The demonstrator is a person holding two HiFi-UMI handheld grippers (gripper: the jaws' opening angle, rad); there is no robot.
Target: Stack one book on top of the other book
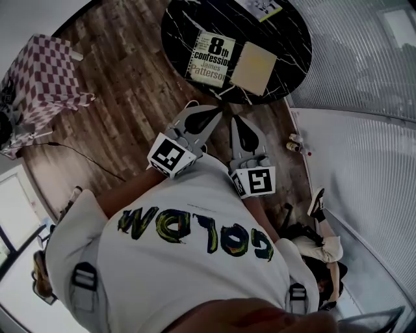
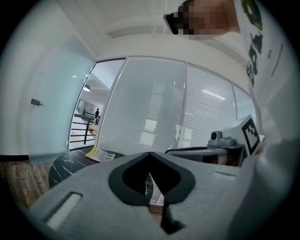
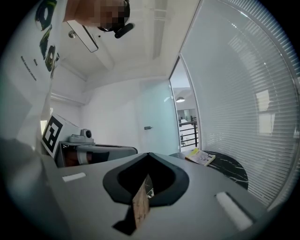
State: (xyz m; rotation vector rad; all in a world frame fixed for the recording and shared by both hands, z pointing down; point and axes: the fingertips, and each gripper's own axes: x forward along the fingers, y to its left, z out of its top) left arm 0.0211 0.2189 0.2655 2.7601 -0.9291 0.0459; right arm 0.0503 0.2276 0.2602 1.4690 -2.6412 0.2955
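Nothing stacked so far: "8th Confession" paperback (image 1: 211,58) and plain tan book (image 1: 253,67) flat and face up, side by side on the round black marble table (image 1: 286,45), long edges just beside each other, whether touching impossible to tell. Task judged at its very start. Left to do: gripping one book by an edge, lifting it clear, setting it squarely on the other. Left gripper (image 1: 211,114) and right gripper (image 1: 239,125) both short of the table rim, above the wood floor (image 1: 123,97), close to the white T-shirt (image 1: 182,247), aimed towards the books. Jaws of both pressed fully together with nothing held; through each closed pair, only a thin sliver of table and floor. Probably needed first: opening one pair before reaching over the rim. As for containers: no box, tray or bin anywhere on the table, so nothing to report inside one. Beyond the two books, only a yellow-edged booklet (image 1: 260,8) at the far rim, well apart from them. Off to the left, a small piece of furniture under a red-and-white checked cloth (image 1: 42,71).
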